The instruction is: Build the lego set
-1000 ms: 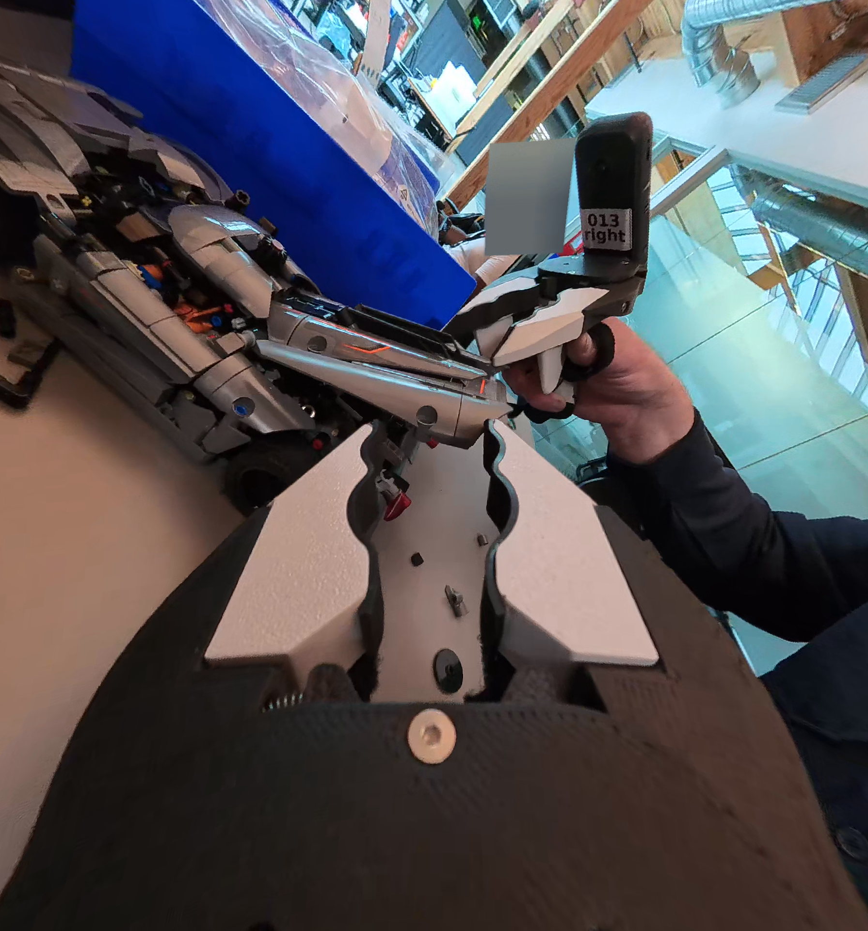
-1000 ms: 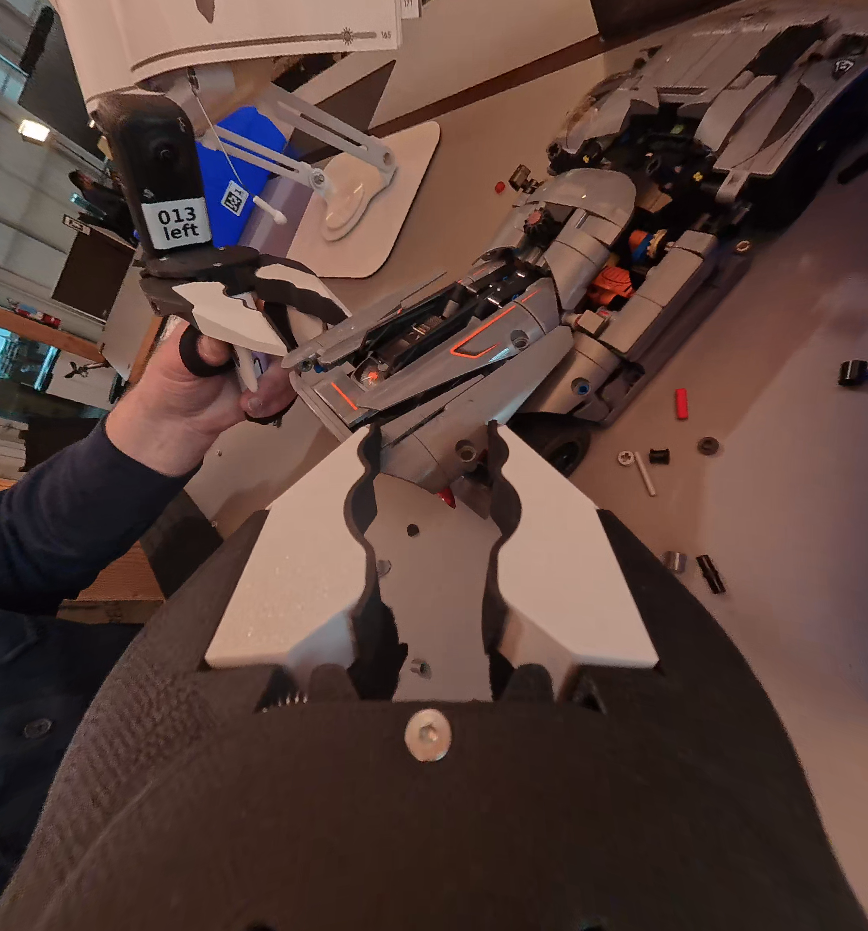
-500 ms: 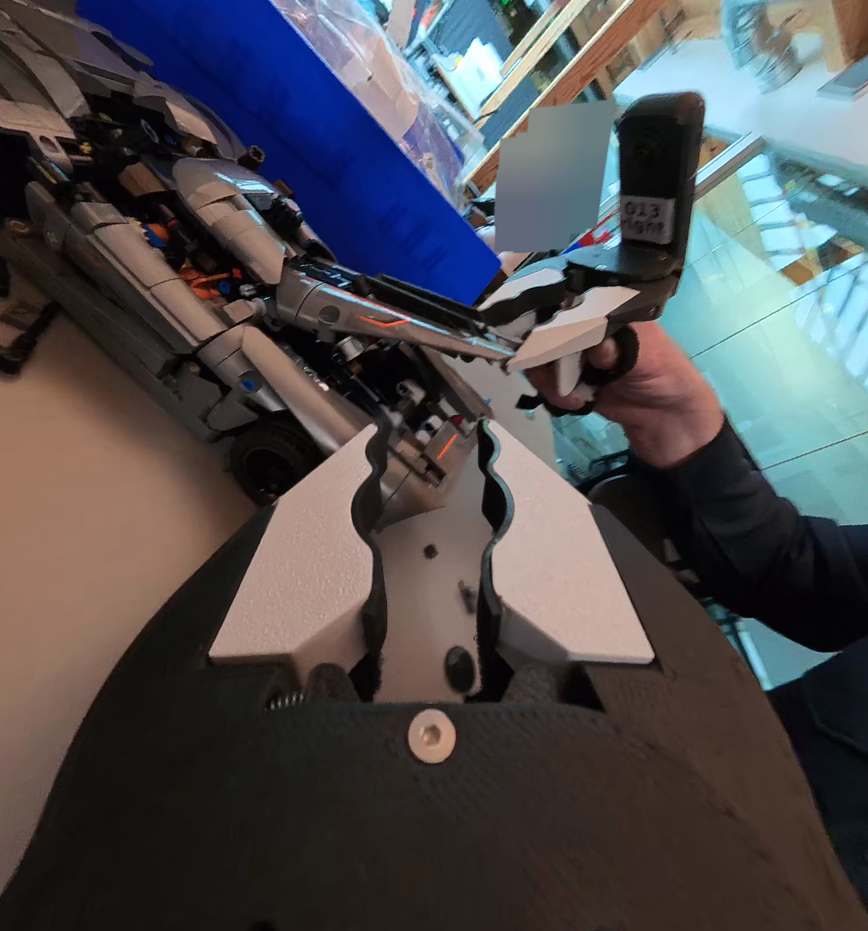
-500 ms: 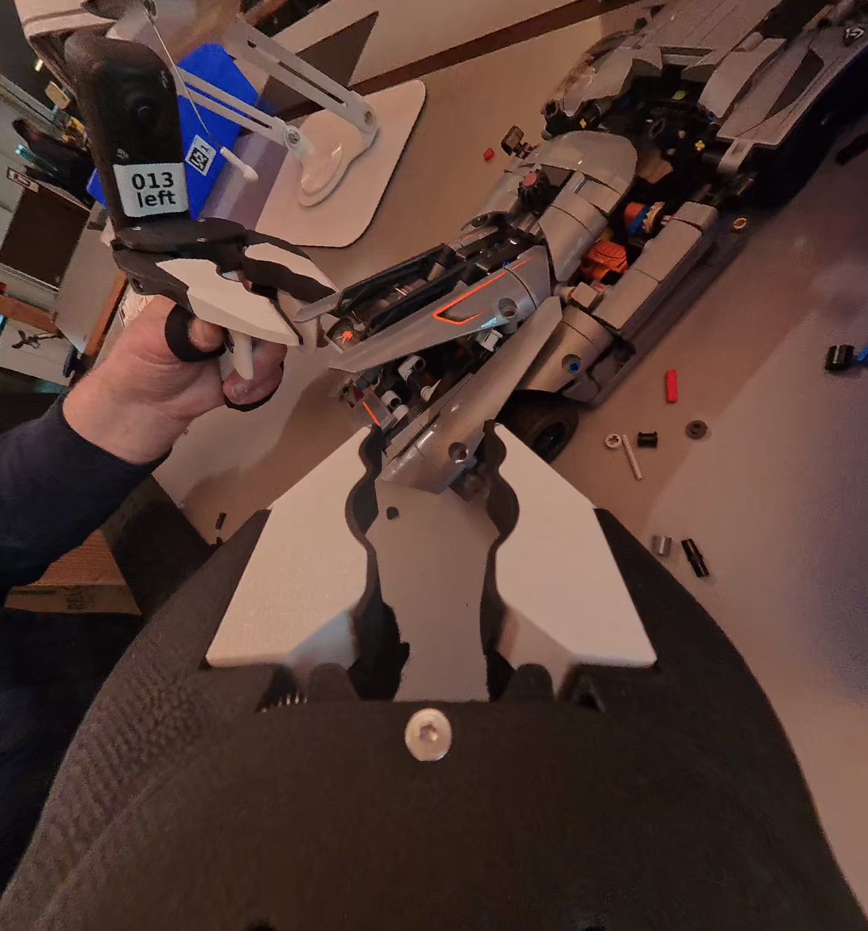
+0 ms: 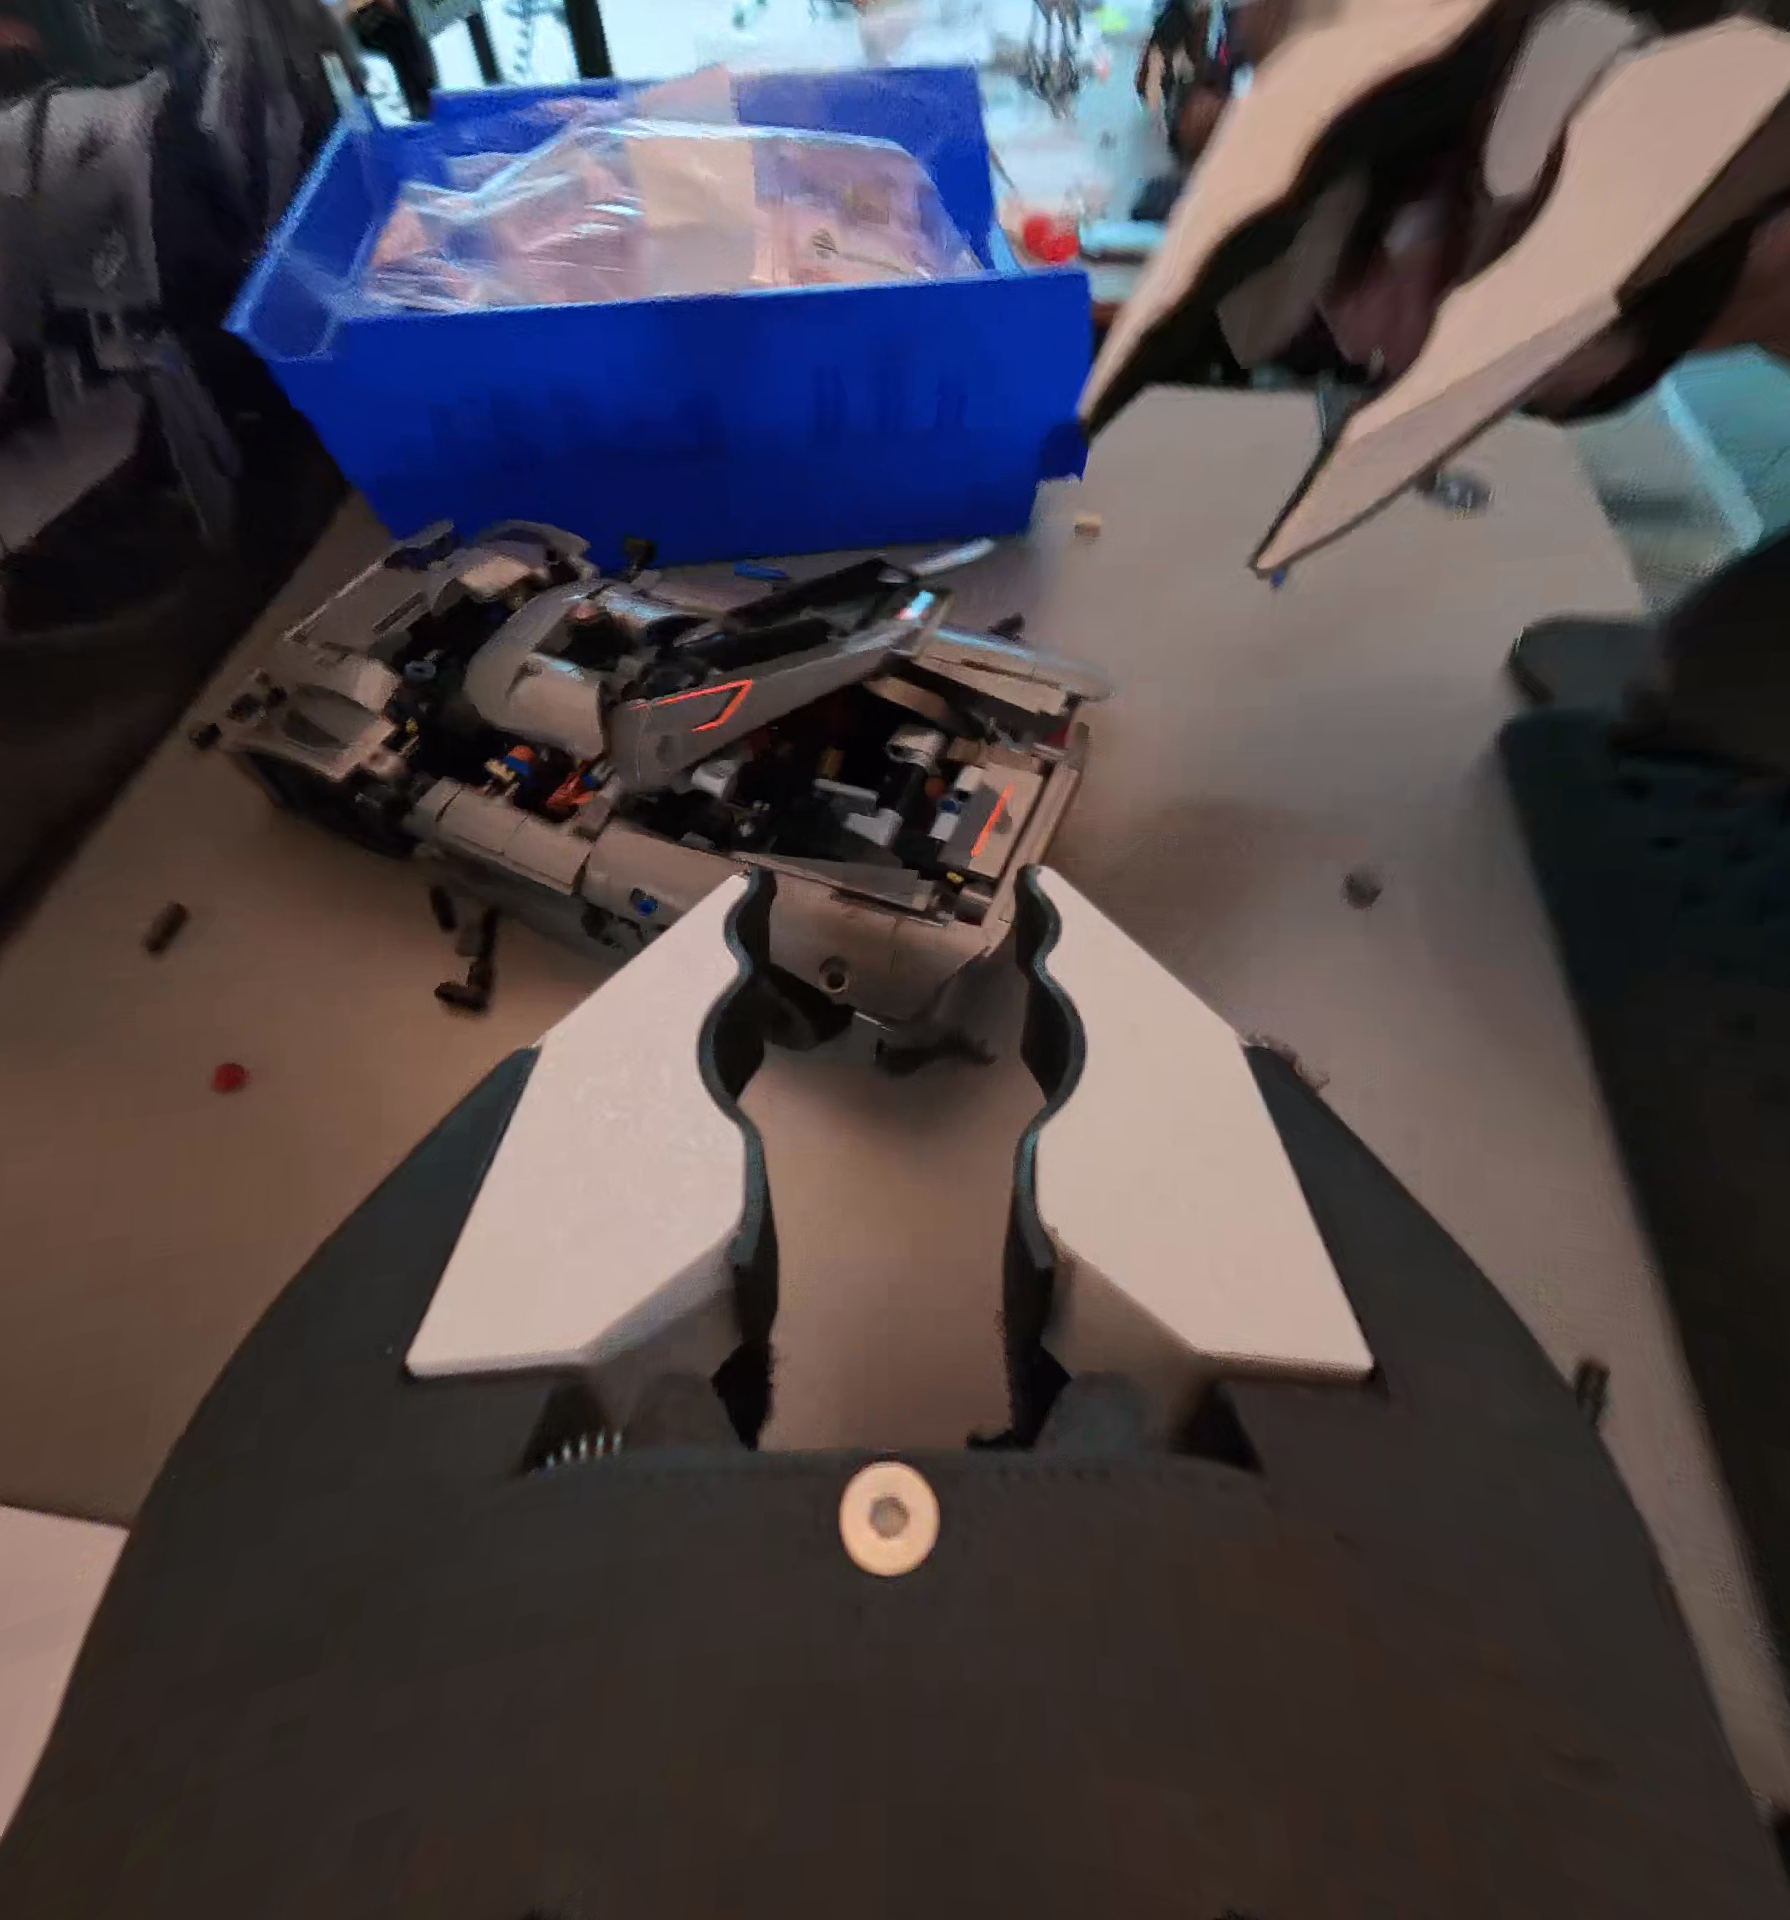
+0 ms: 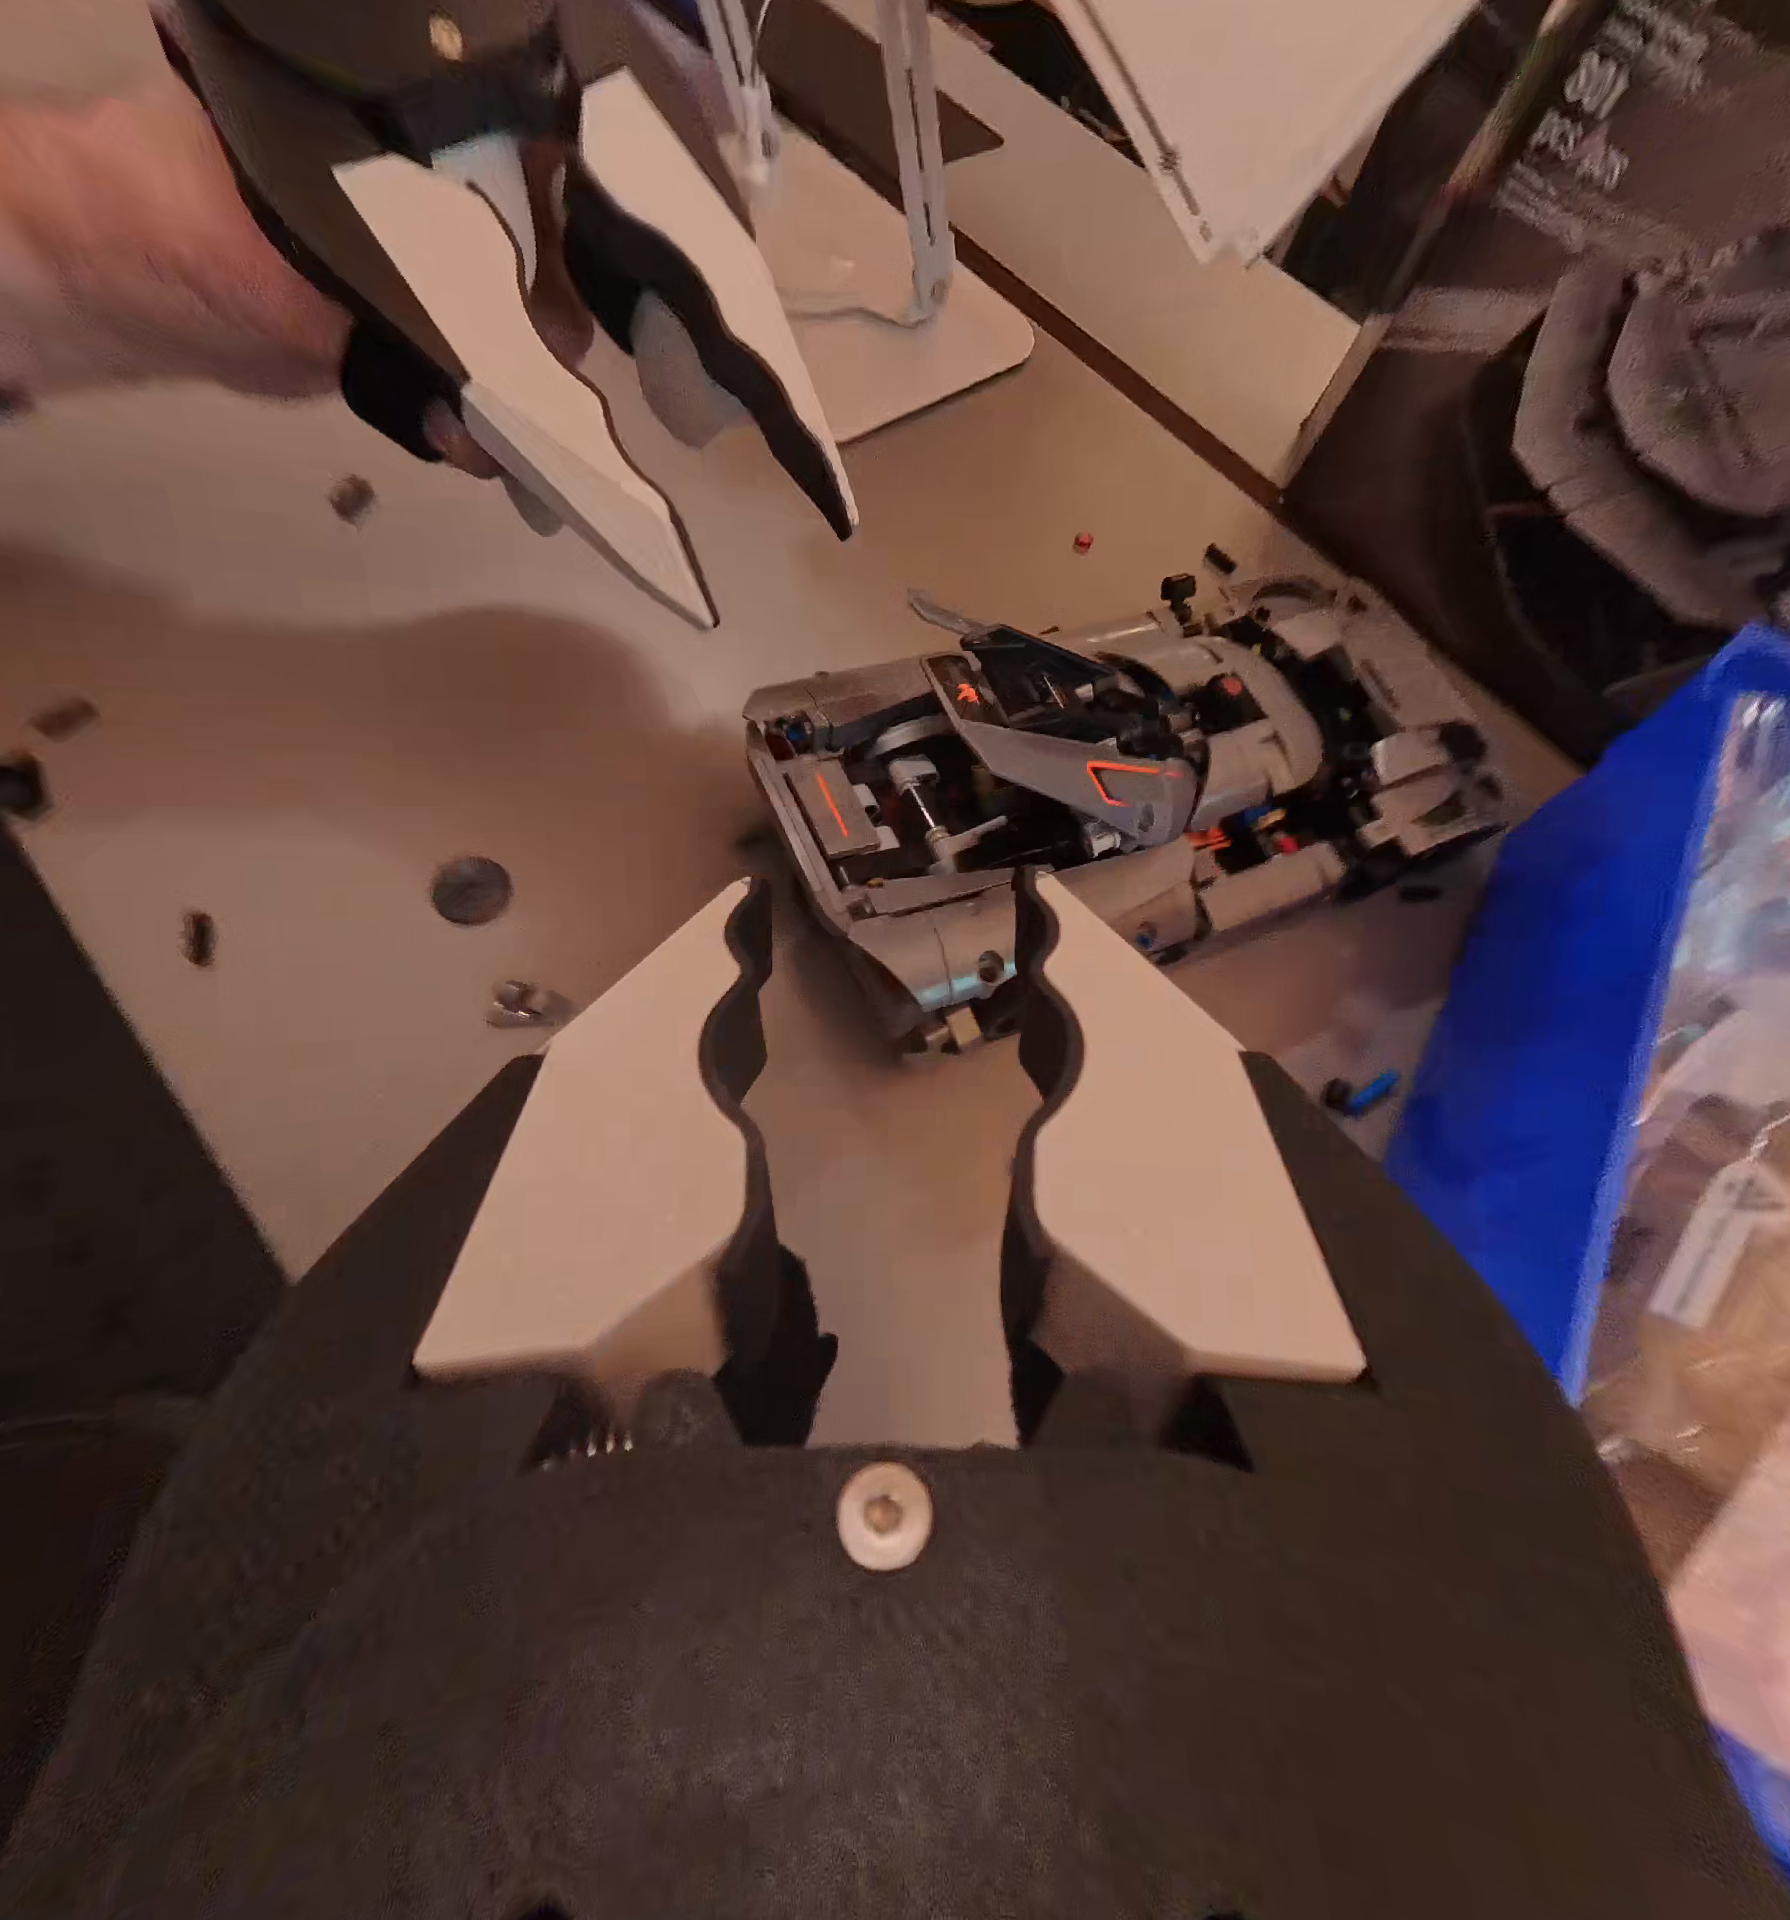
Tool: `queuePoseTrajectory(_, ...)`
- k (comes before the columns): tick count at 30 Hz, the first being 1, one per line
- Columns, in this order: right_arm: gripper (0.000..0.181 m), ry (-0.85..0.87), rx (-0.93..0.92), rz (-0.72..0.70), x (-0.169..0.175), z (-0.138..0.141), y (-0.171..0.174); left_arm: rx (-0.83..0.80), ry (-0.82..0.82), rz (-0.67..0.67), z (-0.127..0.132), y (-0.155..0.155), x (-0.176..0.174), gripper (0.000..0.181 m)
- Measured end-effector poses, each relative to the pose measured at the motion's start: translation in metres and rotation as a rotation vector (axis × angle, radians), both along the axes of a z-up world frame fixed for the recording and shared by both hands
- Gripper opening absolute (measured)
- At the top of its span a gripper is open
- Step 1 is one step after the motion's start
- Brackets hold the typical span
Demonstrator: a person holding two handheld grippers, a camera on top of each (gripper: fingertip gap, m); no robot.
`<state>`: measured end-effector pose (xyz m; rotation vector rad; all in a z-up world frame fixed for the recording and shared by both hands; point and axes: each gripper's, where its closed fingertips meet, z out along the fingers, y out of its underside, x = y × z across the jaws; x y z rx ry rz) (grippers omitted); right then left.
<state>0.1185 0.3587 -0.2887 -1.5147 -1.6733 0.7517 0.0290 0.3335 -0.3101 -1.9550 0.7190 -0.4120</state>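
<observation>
A grey lego car (image 5: 517,717) with orange lines lies on the beige table (image 5: 1286,790), one grey panel raised over its open middle. My left gripper (image 5: 886,904) is open and empty, held above the table just short of the car's near end. My right gripper (image 5: 1171,494) shows blurred at the upper right, open and empty. In the right wrist view the car (image 6: 1244,727) lies just beyond my open right gripper (image 6: 891,904). The left gripper (image 6: 777,577) hangs open at the upper left, apart from the car.
A blue bin (image 5: 662,416) with plastic bags stands behind the car; it is at the right edge in the right wrist view (image 6: 1545,1039). A white stand base (image 6: 901,343) sits at the back. Small loose pieces lie about: a red stud (image 5: 231,1077), black pins (image 5: 465,966), a grey disc (image 6: 470,890).
Both grippers have pulled up and back from the car's front end, where they were close around it. The car now sits lower and farther off, with its grey panel standing raised.
</observation>
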Motion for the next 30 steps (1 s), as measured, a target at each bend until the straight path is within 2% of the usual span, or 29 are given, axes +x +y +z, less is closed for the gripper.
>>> queuePoseTrajectory(5, 0.047, -0.091, 0.265, 0.099, -0.011, -0.023, -0.009, 0.129, 0.306, -0.075, -0.019, 0.004, 0.022, 0.05)
queuePoseTrajectory(9, 0.046, -0.092, 0.226, 0.086, -0.012, -0.031, -0.008, 0.179, 0.529, -0.111, -0.041, 0.009, 0.033, 0.042)
queuePoseTrajectory(12, 0.047, -0.091, 0.178, 0.056, -0.008, -0.035, -0.006, 0.229, 0.624, -0.098, -0.045, 0.014, 0.033, 0.024)
queuePoseTrajectory(20, 0.044, -0.073, 0.299, 0.07, -0.013, -0.032, -0.01, 0.255, 0.597, -0.108, -0.036, 0.014, 0.037, 0.02)
queuePoseTrajectory(26, 0.046, -0.107, 0.526, 0.104, -0.026, -0.027, -0.007, 0.204, 0.451, -0.139, -0.018, 0.012, 0.045, 0.02)
queuePoseTrajectory(30, 0.037, -0.149, 0.672, 0.129, -0.037, -0.028, -0.004, 0.19, 0.376, -0.15, -0.005, 0.01, 0.049, 0.02)
